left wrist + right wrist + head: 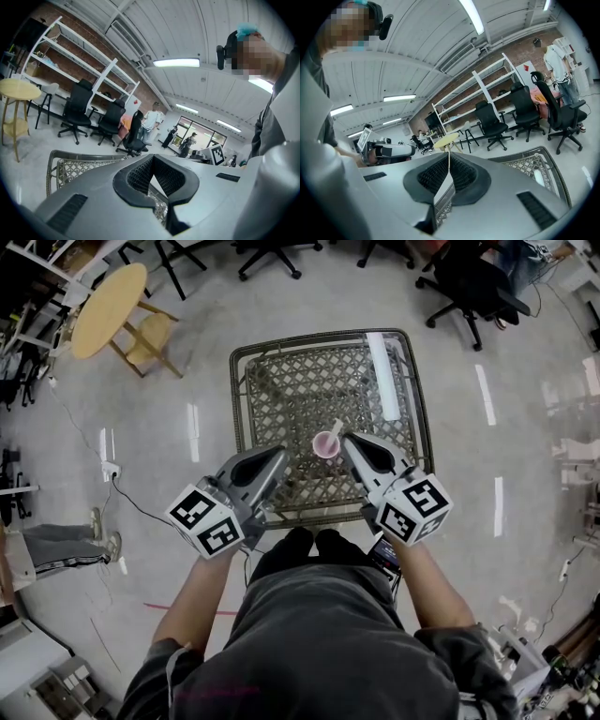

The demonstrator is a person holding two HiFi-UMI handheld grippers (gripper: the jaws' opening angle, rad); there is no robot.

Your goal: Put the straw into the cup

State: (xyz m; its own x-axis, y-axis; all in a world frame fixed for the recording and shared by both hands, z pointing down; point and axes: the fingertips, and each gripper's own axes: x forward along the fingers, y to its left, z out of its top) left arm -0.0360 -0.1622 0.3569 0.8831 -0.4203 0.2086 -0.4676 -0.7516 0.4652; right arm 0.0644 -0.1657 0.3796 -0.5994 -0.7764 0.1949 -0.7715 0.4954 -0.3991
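Wire-mesh table [281, 381] lies under both pairs of jaws. Left gripper [281, 456] has its jaws pressed together on nothing, their tips a little short of the pink cup [324, 445]. Right gripper [346, 438] is just beside the cup, its jaws pinching the pale straw [336, 427], whose lower end dips into the cup.

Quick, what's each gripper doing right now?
Left gripper: closed, empty.
Right gripper: closed on the straw standing in the pink cup.
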